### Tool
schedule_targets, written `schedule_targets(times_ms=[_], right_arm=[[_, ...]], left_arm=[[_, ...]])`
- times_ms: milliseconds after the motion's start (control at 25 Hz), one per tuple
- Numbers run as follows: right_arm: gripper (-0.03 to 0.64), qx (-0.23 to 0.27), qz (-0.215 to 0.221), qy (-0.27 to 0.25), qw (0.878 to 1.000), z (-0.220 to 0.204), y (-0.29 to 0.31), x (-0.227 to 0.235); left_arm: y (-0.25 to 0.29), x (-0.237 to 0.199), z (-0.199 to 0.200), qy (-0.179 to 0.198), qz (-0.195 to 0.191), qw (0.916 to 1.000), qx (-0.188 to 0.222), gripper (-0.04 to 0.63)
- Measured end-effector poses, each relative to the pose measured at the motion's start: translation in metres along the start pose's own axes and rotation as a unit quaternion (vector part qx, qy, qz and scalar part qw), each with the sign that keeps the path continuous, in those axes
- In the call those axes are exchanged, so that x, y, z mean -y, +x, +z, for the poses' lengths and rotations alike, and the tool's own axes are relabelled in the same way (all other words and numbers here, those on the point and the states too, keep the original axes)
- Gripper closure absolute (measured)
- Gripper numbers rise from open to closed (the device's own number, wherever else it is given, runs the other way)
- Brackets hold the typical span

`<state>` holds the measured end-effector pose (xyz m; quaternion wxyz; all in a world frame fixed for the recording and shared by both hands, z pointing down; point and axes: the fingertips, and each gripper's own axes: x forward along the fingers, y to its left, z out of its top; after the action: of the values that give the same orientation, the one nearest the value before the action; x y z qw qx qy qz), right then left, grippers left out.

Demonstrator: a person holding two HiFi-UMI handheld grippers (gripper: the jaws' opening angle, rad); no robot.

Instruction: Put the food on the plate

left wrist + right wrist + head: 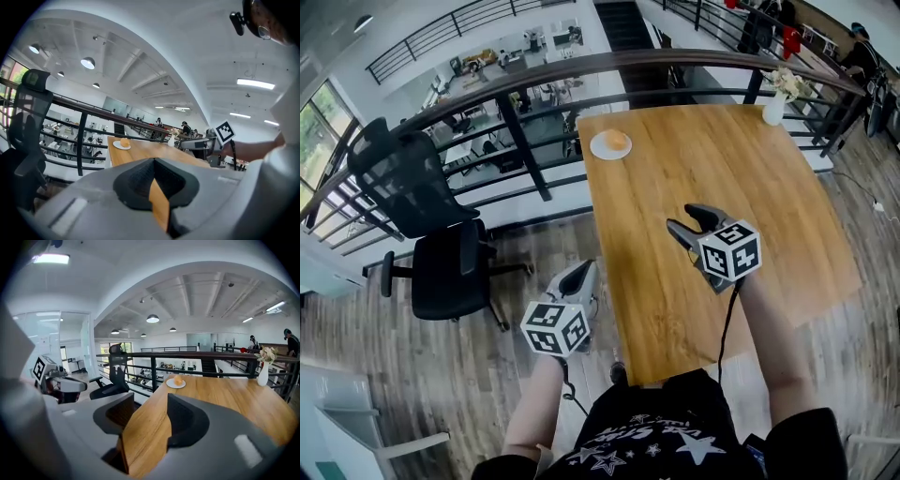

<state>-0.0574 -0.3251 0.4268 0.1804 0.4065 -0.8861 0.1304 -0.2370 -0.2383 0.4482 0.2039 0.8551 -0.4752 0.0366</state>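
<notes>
An orange bun lies on a small white plate at the far left corner of the wooden table. My right gripper hovers over the middle of the table, well short of the plate. Its jaws stand open with nothing between them; in the right gripper view only tabletop shows in the gap, with the bun far ahead. My left gripper hangs off the table's left edge over the floor. Its pads nearly meet, shut and empty. The bun is in sight beyond them.
A white vase with flowers stands at the table's far right corner. A black office chair sits on the floor to the left. A dark railing runs behind the table, with a drop to a lower floor beyond.
</notes>
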Motion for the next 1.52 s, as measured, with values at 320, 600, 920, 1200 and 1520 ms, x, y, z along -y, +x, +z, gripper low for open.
schedule_targets(times_ms=[320, 600, 920, 1200, 1520], right_arm=[[0.454, 0.010, 0.033, 0.046, 0.998, -0.044, -0.057, 0.018], [0.563, 0.023, 0.022, 0.065, 0.997, -0.080, -0.122, 0.041], [0.609, 0.039, 0.015, 0.087, 0.995, -0.118, -0.192, 0.059], [0.615, 0.060, 0.037, 0.092, 0.993, -0.144, -0.243, 0.063], [0.615, 0.059, 0.056, 0.079, 0.994, -0.171, -0.298, 0.064]], left_arm=[[0.002, 0.058, -0.025, -0.016, 0.027, 0.9995, -0.005, 0.594], [0.001, 0.123, -0.051, -0.014, 0.037, 0.9992, -0.001, 0.594], [-0.008, 0.192, -0.075, -0.011, 0.050, 0.9986, 0.011, 0.594], [-0.014, 0.244, -0.103, -0.014, 0.061, 0.9980, 0.008, 0.594], [-0.021, 0.301, -0.130, -0.023, 0.075, 0.9969, 0.011, 0.594]])
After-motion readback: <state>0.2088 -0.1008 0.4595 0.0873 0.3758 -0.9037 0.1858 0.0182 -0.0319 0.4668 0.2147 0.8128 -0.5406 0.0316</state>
